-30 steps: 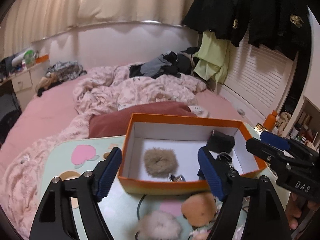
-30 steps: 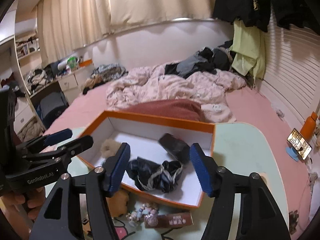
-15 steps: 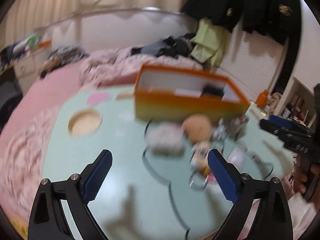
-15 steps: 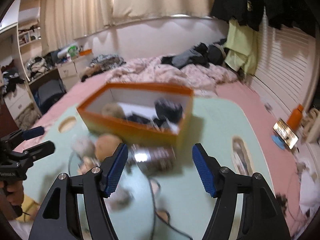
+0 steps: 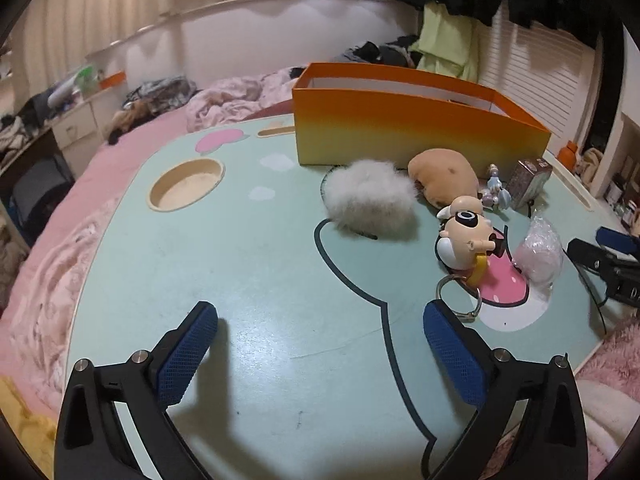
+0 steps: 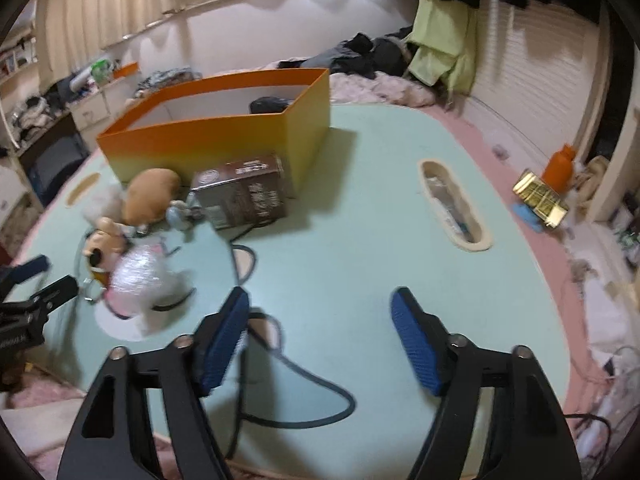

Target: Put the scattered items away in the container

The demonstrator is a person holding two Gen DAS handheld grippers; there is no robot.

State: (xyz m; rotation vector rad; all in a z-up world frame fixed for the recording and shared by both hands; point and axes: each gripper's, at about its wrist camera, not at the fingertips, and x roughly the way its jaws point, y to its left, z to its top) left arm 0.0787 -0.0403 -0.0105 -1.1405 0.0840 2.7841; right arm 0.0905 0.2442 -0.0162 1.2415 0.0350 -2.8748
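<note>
Orange box at the far side of the mint table, clutter along its near wall.

My left gripper and right gripper were opening, empty. Only my right view showed a dark item inside the box; only my left showed the white fluffy scrunchie sharply.

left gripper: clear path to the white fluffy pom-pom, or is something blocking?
Probably yes. The left gripper is empty, its jaws opening, and only bare table lies between it and the white pom-pom. The brown plush and figurine keychain sit off to its right side.
</note>
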